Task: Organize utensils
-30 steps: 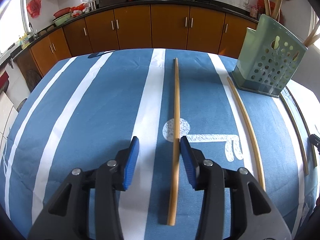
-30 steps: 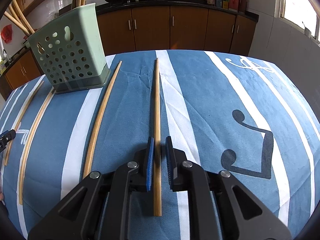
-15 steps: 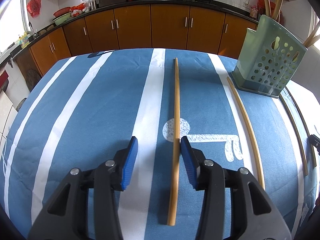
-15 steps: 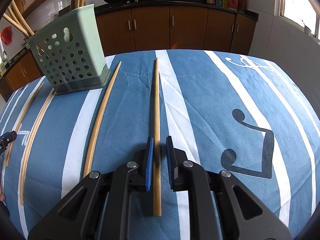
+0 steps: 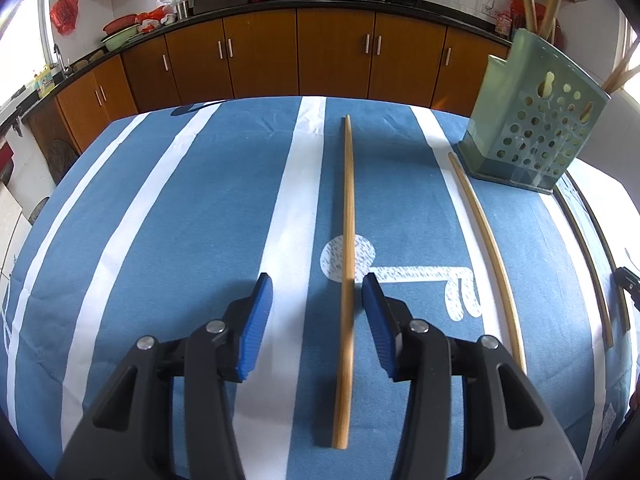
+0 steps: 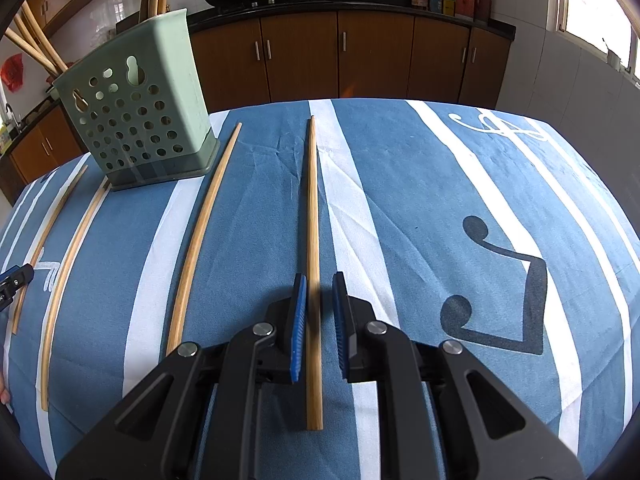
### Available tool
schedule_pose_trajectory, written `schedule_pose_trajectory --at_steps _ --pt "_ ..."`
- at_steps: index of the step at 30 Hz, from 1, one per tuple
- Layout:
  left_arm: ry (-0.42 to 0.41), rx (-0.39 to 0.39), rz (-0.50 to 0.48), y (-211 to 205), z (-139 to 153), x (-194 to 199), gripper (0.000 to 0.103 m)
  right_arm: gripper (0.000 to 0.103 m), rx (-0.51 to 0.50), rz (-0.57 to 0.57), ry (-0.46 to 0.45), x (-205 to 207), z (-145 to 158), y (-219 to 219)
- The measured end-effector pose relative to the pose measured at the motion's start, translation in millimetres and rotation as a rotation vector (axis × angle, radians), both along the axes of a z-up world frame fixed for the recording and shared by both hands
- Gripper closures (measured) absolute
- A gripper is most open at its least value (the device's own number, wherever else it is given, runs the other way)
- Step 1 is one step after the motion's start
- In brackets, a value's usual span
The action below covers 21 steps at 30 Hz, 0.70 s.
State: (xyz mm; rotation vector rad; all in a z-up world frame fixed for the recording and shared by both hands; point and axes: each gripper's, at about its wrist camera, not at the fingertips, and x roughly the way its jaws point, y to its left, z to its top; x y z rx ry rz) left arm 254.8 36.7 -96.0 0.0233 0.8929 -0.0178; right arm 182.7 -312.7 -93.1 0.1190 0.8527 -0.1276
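In the left wrist view a long wooden chopstick (image 5: 349, 200) lies flat on the blue striped cloth. It runs between the pads of my left gripper (image 5: 316, 284), nearer the right pad, and neither pad touches it; that gripper is open. In the right wrist view another chopstick (image 6: 312, 200) lies between the narrowly set pads of my right gripper (image 6: 319, 280). The left pad is close against it and a slim gap shows at the right pad. A green perforated utensil holder (image 6: 136, 120) (image 5: 532, 128) stands upright between the two grippers, with several chopsticks (image 6: 36, 44) inside.
More chopsticks lie loose on the cloth: one beside the holder (image 6: 204, 220) (image 5: 488, 240) and two thinner ones further over (image 6: 72, 248) (image 5: 592, 260). The table's far edge faces brown kitchen cabinets (image 5: 336, 52). A fingertip of each gripper shows at the edge of the other's view.
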Motion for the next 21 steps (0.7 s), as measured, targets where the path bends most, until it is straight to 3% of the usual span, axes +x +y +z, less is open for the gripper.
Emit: schedule_pose_trajectory --at_steps 8,15,18,21 --pt "-0.002 0.017 -0.05 -10 1 -19 0.082 0.089 0.026 0.014 -0.004 -14 0 1" --pt "0.0 0.035 -0.077 -16 1 -39 0.084 0.089 0.029 0.012 -0.003 -20 0 0" --pt "0.001 0.04 -0.087 -17 1 -41 0.095 0.095 0.017 0.023 -0.003 -20 0 1" --pt "0.011 0.048 -0.096 -17 4 -42 0.095 0.095 0.017 0.021 -0.019 -26 5 -1"
